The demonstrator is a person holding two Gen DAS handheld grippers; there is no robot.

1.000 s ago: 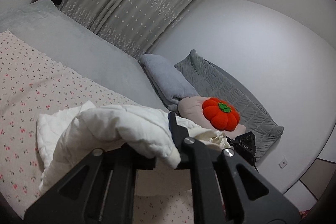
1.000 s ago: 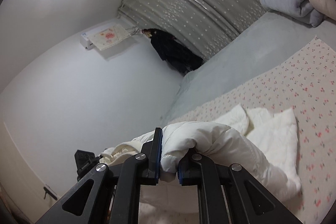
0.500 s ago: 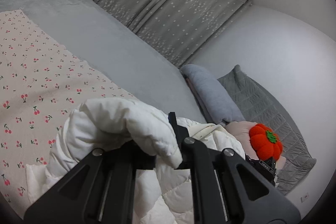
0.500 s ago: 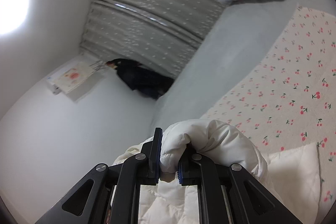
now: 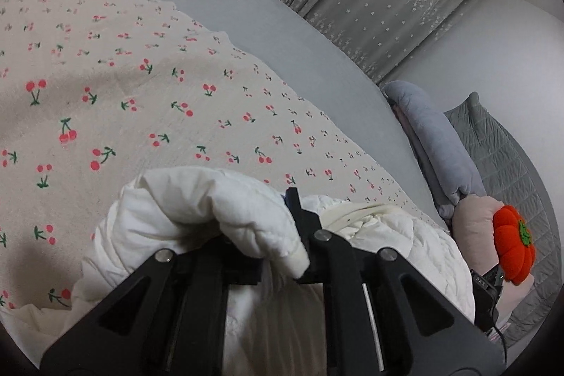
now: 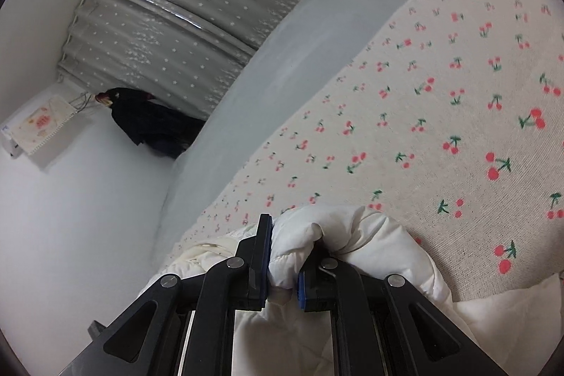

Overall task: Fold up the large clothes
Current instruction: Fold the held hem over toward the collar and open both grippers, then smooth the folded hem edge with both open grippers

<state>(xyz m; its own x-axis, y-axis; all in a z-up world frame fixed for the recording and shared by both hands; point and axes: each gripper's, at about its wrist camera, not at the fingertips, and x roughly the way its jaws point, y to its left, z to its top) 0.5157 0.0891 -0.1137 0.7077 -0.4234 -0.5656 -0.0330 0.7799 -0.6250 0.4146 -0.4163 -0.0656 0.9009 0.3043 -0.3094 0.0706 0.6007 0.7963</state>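
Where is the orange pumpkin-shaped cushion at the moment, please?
In the left wrist view, the orange pumpkin cushion sits at the far right edge, resting against a pale pink pillow, just below the folded grey blanket at the head of the bed.

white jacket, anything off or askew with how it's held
Nothing stands out. The white jacket is bunched but pinched in both the left gripper and right gripper, over the cherry-print sheet.
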